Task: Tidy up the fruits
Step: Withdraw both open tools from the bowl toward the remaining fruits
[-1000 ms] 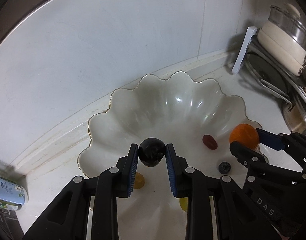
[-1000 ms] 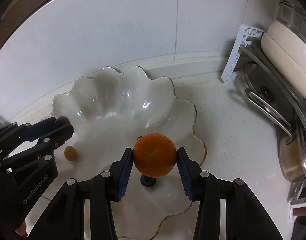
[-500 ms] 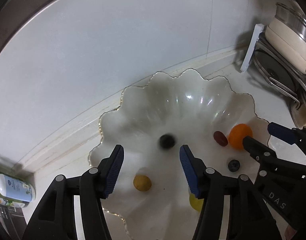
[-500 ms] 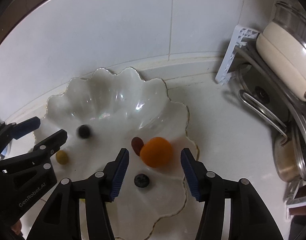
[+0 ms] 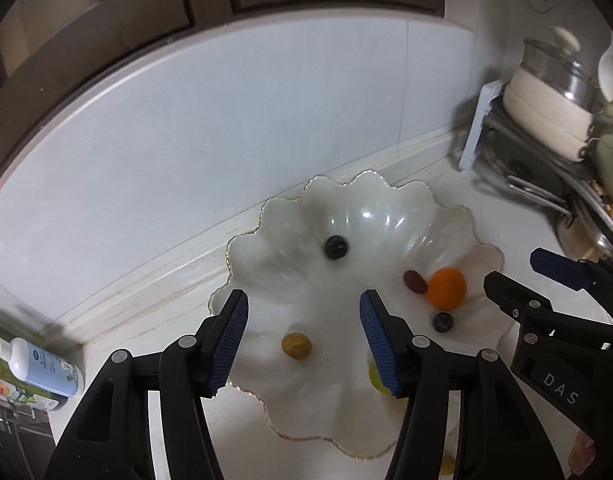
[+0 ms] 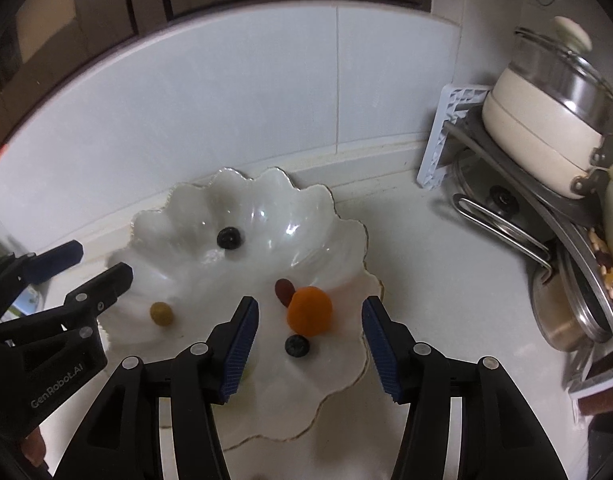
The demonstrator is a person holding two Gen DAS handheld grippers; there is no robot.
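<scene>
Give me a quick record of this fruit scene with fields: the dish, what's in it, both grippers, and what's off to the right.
dish: white scalloped bowl on the counter
contents: orange, dark red fruit, two dark berries, yellowish fruit
left gripper: open, empty, above the bowl
right gripper: open, empty, orange lies loose in the bowl
right side: cream pot on a rack

Dim indoor light, glare on the glossy dish (image 5: 386, 216), bowed fisheye edges, slight blur.
</scene>
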